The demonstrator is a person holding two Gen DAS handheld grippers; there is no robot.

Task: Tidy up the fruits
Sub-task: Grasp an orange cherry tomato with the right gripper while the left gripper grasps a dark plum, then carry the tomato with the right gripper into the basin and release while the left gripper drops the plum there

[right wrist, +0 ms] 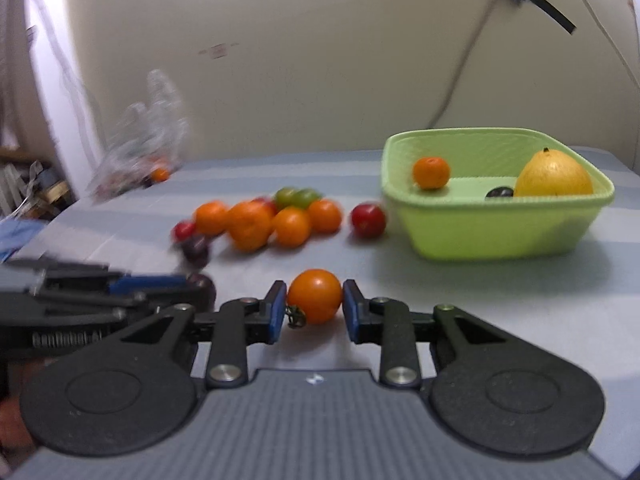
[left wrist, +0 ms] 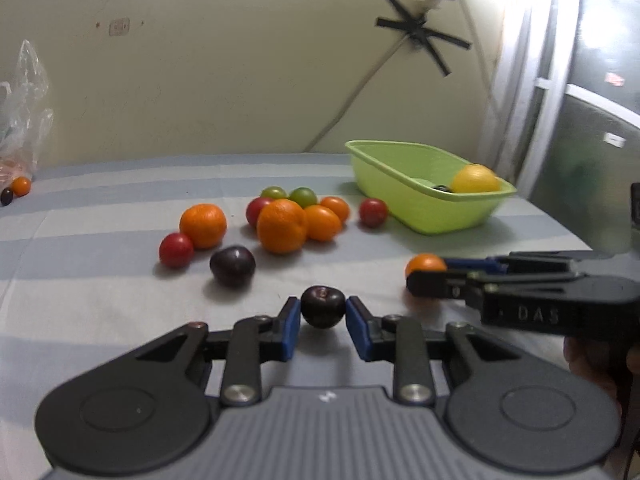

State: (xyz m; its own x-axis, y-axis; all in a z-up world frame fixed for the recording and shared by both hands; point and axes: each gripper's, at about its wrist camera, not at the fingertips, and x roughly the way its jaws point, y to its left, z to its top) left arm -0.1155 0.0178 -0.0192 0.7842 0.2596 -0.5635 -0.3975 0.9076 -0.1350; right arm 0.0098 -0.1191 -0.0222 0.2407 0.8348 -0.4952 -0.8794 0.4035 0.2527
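My left gripper [left wrist: 322,314] is shut on a dark purple cherry [left wrist: 322,306] low over the striped cloth. My right gripper [right wrist: 314,307] is shut on an orange cherry tomato [right wrist: 315,295]; it also shows in the left wrist view [left wrist: 425,265], to the right of the left gripper. A green basket [right wrist: 500,232] at the right holds a yellow fruit [right wrist: 554,175], a small orange [right wrist: 431,172] and a dark fruit [right wrist: 499,192]. Oranges [left wrist: 281,225], red tomatoes [left wrist: 176,249], green tomatoes [left wrist: 303,196] and a second dark cherry [left wrist: 232,265] lie in a loose cluster mid-table.
A clear plastic bag [left wrist: 22,112] with small fruit beside it sits at the far left by the wall. A white cable and black tape cross [left wrist: 420,32] hang on the wall behind the basket. A window frame [left wrist: 552,92] stands at the right.
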